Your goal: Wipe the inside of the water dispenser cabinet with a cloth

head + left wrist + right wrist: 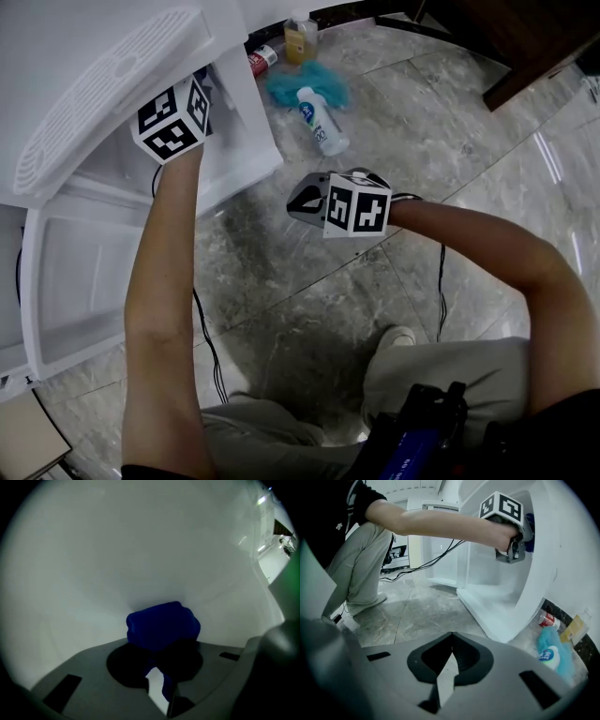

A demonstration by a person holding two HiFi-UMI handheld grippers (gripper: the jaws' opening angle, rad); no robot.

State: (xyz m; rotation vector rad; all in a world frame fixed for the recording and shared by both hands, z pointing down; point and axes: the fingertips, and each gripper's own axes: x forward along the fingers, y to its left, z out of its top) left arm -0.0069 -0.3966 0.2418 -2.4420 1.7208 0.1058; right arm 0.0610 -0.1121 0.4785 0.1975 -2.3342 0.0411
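Note:
My left gripper (157, 665) is shut on a bunched dark blue cloth (161, 625), which presses against the white inner wall (140, 550) of the water dispenser cabinet. In the head view the left gripper (178, 117) reaches into the cabinet (234, 103) and its jaws are hidden behind the marker cube. The right gripper view shows it from the side, with a sliver of the blue cloth (529, 531) at the wall. My right gripper (451, 649) is shut and holds nothing. It hangs over the marble floor (309, 281) outside the cabinet, right gripper (298, 199).
The cabinet door (75, 281) lies open at the left. On the floor beside the cabinet are a white bottle (322, 120), a teal cloth (305, 84), a red can (262, 60) and a yellow bottle (300, 39). Dark wooden furniture (525, 47) stands at top right. A cable (211, 347) trails over the floor.

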